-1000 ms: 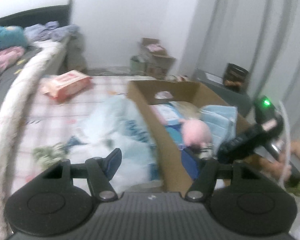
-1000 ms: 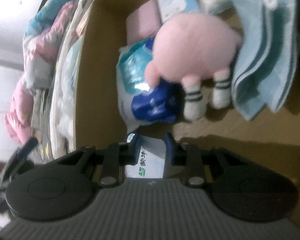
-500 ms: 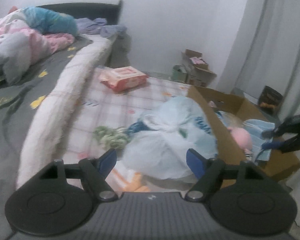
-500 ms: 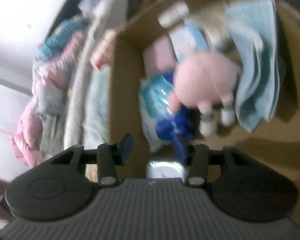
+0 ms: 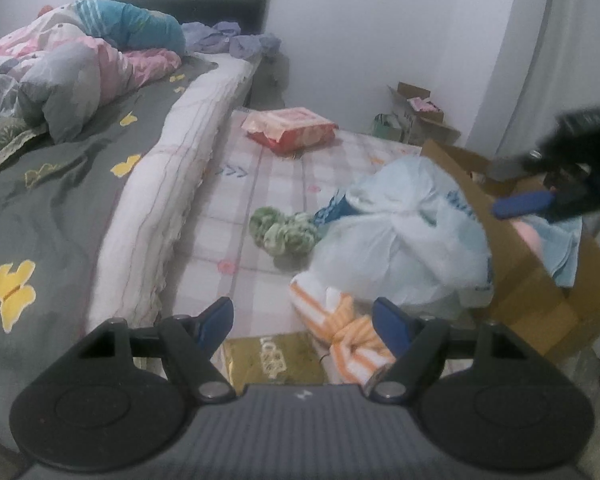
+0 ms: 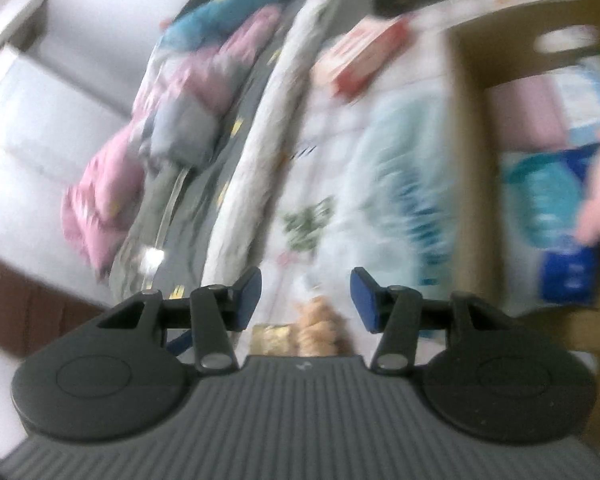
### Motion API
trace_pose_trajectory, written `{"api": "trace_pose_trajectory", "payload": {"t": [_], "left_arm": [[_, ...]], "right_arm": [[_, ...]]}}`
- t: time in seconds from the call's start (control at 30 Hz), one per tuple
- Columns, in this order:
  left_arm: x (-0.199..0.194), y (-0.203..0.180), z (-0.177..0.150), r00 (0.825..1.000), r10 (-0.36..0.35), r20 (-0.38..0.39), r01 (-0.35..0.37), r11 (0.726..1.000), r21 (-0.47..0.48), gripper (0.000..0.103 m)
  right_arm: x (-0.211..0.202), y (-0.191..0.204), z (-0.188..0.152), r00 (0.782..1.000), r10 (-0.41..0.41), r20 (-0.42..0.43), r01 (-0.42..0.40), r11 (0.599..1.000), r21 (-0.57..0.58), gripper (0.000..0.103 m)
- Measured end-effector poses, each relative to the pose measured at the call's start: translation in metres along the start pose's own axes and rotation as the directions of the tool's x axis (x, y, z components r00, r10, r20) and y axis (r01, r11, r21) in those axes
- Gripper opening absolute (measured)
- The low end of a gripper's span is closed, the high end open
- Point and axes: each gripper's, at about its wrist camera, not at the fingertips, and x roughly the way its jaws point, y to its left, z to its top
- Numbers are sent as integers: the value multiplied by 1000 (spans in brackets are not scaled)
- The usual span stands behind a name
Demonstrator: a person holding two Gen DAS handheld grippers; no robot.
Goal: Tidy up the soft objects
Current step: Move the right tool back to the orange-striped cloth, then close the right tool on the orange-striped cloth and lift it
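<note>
My left gripper (image 5: 303,322) is open and empty, low over the checked mat (image 5: 260,184). Just ahead lie an orange-striped cloth (image 5: 340,332), a pale blue plastic bag (image 5: 404,240) and a green fuzzy bundle (image 5: 284,232). A cardboard box (image 5: 540,292) stands to the right with a blue towel (image 5: 560,240) and a pink plush inside. My right gripper (image 6: 306,292) is open and empty; it shows in the left wrist view (image 5: 540,200) above the box. Its own view is blurred, showing the bag (image 6: 396,184) and the box (image 6: 476,160).
A bed with a grey cover (image 5: 52,184) and piled quilts (image 5: 72,64) fills the left. A red wipes pack (image 5: 292,128) lies farther back on the mat. Small boxes (image 5: 416,112) stand by the wall, a curtain (image 5: 560,60) at right.
My right gripper let go of the packet in the box, opened wide and swung up and left out of the box. My left gripper swung left and back, bringing the bed into view.
</note>
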Motion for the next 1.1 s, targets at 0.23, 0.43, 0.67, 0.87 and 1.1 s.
{"api": "trace_pose_trajectory", "payload": {"t": [0.23,0.43,0.67,0.87,1.1], "left_arm": [[7,1,-11,997,-73,-40,72,997,-5,66],[29,-13,-16,970,-224,-99,226,974,8,62],[64,-17,-18,954,-228,-194,227,973,-26,57],[80,-18,-15,949,-212,-233,208,977,-42,58],[92,-20,-14,942,-207,-264,201,978,-52,60]], "right_arm": [[81,43,-18,982,-32,-186,19,997,-70,49],[126,45,-42,955,-129,-268,107,990,-92,49],[161,40,-40,935,-189,-300,168,981,-95,49],[178,30,-38,923,-208,-325,191,978,-85,49],[193,21,-40,913,-200,-355,191,980,-60,48]]}}
